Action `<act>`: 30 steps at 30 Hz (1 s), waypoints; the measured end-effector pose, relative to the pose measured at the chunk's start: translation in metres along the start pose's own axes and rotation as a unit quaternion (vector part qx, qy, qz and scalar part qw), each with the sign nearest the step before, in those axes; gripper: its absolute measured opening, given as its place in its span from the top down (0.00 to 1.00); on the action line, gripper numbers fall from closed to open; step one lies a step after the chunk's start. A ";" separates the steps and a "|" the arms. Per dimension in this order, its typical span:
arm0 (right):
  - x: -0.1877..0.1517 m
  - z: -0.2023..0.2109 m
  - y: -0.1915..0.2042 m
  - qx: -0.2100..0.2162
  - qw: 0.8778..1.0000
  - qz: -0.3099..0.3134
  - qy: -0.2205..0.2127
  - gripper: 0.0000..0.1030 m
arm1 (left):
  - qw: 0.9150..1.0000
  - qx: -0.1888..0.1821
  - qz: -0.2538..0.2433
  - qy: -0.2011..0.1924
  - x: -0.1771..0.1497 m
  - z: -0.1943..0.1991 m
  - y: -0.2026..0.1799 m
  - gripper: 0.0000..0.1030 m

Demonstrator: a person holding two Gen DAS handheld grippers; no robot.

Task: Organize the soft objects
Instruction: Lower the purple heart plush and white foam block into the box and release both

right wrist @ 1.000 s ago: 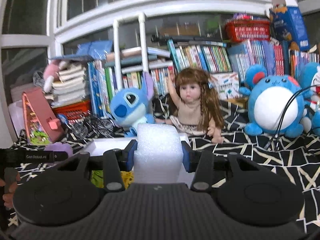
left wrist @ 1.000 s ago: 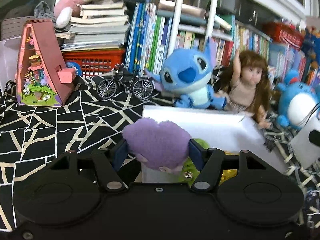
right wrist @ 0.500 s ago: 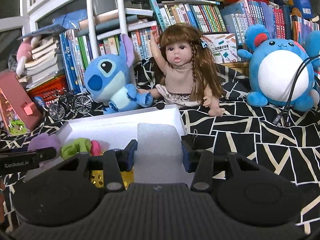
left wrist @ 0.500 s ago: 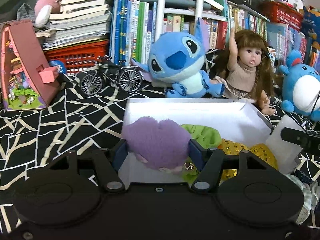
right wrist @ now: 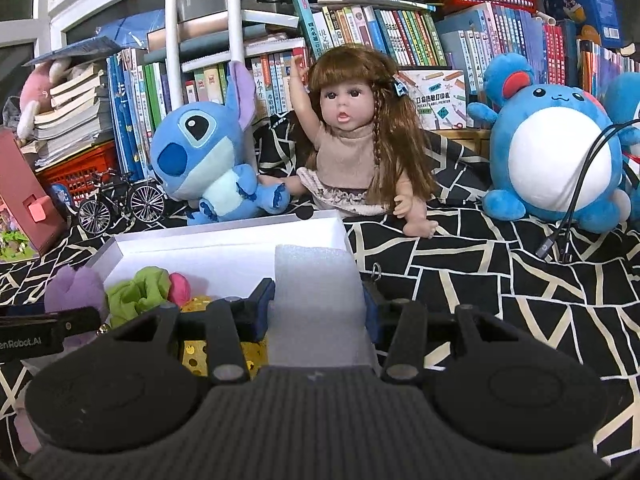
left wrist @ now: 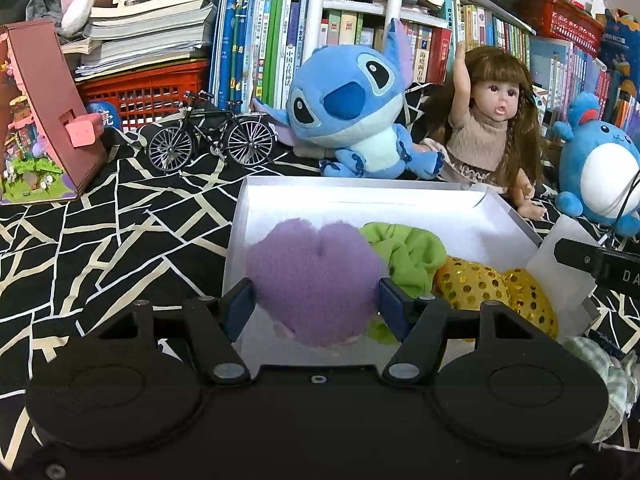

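Scrunchies (left wrist: 404, 256) in box (left wrist: 360, 200); doll (left wrist: 492, 128), plush (left wrist: 352, 120) behind box

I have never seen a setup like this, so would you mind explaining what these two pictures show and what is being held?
There is no robot here: a person holds a two-finger claw in each hand, and a fisheye camera on each looks forward along its fingers. The black shape at the bottom of each picture is the tool itself.

The left claw has its fingers around a purple plush; they have just been opening a little. The right claw is shut on a white foam block.

Both are over a white box on a black patterned cloth. A green scrunchie and gold sequin pieces lie inside. Behind sit a blue plush, a doll and a toy bicycle.
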State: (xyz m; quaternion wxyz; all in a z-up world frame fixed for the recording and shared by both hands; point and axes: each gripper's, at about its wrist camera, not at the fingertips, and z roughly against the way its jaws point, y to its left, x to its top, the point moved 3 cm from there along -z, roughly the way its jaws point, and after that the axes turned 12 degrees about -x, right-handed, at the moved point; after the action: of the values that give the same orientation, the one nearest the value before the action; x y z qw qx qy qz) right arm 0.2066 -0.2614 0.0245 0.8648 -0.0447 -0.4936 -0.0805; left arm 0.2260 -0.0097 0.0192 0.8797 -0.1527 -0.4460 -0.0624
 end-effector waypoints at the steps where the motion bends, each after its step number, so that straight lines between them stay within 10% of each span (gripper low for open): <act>1: 0.000 0.000 0.000 0.002 1.000 -0.001 0.002 0.51 | 1.000 0.000 0.000 0.001 -0.001 0.000 0.000 0.35; 30: -0.007 -0.015 0.010 0.002 0.999 0.000 0.044 0.49 | 0.999 0.000 -0.022 -0.024 -0.010 0.031 0.000 0.17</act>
State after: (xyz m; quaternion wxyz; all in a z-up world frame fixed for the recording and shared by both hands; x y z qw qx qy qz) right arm 0.2175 -0.2533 0.0115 0.8859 -0.0394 -0.4550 -0.0815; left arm 0.1965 0.0000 0.0285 0.8673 -0.1446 -0.4698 -0.0781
